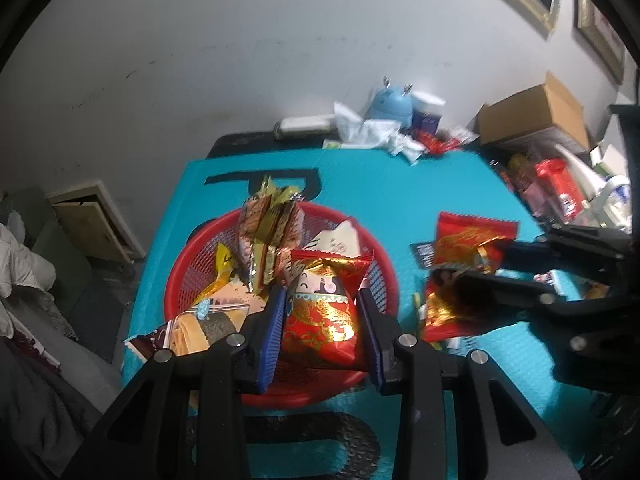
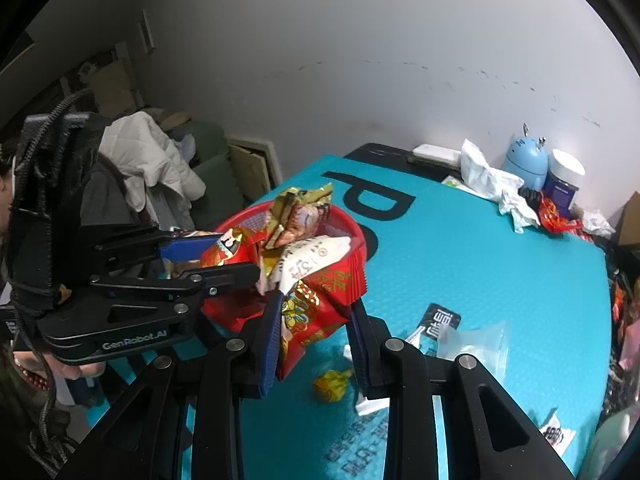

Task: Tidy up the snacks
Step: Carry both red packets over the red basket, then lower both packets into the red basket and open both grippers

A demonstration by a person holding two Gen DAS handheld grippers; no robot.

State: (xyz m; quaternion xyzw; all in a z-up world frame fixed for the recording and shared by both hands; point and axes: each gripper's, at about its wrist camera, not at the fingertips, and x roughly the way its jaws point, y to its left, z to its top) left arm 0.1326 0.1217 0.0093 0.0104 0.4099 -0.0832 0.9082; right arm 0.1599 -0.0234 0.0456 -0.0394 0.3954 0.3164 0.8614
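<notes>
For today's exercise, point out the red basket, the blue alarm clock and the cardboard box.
red basket (image 1: 182, 264): left wrist view, left mesh wall.
blue alarm clock (image 1: 390, 106): left wrist view, round body.
cardboard box (image 1: 532, 114): left wrist view, front face.

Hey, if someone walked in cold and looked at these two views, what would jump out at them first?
Probably the red mesh basket heaped with snack packets, sitting on the bright teal mat. Next, each hand-held gripper is clamped on a shiny red and gold snack packet: the left hand-held gripper holds its packet over the basket, and the right hand-held gripper holds its packet just beside the rim.
</notes>
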